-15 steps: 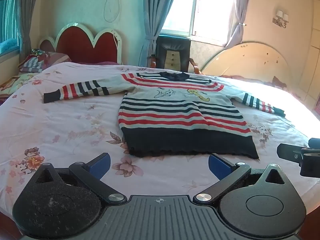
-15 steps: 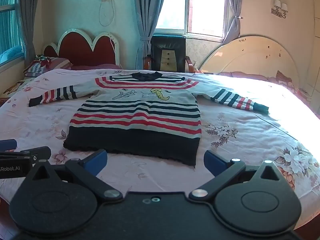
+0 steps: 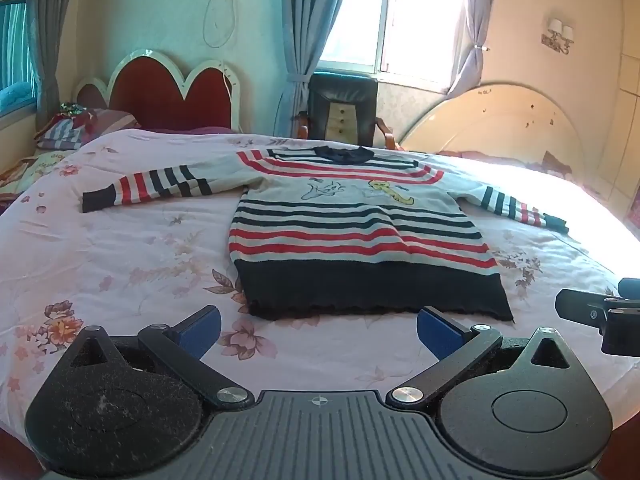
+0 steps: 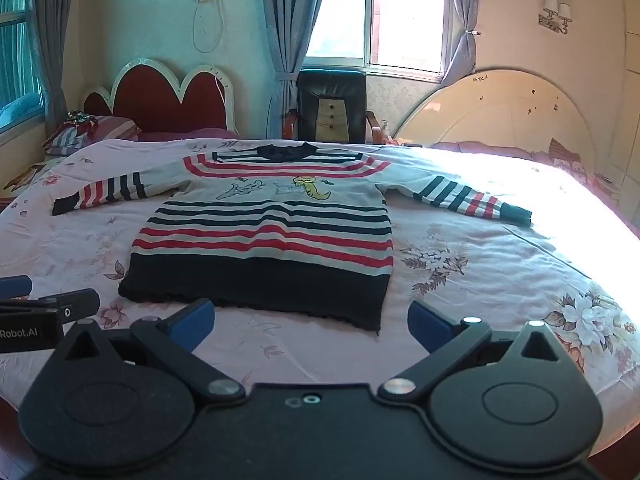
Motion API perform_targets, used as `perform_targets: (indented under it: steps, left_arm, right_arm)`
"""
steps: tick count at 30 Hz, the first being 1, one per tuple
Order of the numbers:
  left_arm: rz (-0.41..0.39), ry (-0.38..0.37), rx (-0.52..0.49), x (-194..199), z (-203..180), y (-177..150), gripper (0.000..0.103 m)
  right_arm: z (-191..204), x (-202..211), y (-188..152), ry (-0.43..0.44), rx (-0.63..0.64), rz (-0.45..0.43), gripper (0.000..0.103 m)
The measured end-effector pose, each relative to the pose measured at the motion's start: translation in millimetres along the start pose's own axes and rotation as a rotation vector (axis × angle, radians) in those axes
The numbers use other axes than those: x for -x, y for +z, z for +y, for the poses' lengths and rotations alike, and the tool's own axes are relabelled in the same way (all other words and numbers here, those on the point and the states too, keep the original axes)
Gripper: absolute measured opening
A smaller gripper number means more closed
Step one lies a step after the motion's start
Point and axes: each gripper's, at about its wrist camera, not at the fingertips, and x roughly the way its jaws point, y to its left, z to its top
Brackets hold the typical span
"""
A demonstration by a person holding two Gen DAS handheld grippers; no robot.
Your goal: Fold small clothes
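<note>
The sweater [image 3: 360, 236] lies flat and face up on the bed [image 3: 120, 248], collar toward the far side, dark hem nearest the grippers, both sleeves stretched out sideways so its long axis runs left to right. Both grippers sit just short of the hem with jaws wide and empty: the left gripper [image 3: 318, 330] faces the hem's left half, the right gripper [image 4: 310, 326] the hem's right corner. By my reading the left sleeve [image 3: 148, 190] falls to the left gripper and the right sleeve [image 4: 472, 200] to the right, each well beyond its jaws.

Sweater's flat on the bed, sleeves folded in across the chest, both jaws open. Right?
Not quite. The sweater lies flat on the bed, but both sleeves are spread straight out to the sides, as the right wrist view shows. Both sets of jaws are open.
</note>
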Motion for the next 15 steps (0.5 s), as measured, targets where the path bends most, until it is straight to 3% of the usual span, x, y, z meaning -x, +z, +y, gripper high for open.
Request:
perform_targets:
  steps: [15]
  left_arm:
    - [0.002,0.004,-0.002,-1.7,-0.1,2.8,0.103]
  right_arm:
    - [2.3,-2.2,2.4,0.001,0.008,-0.004,0.102]
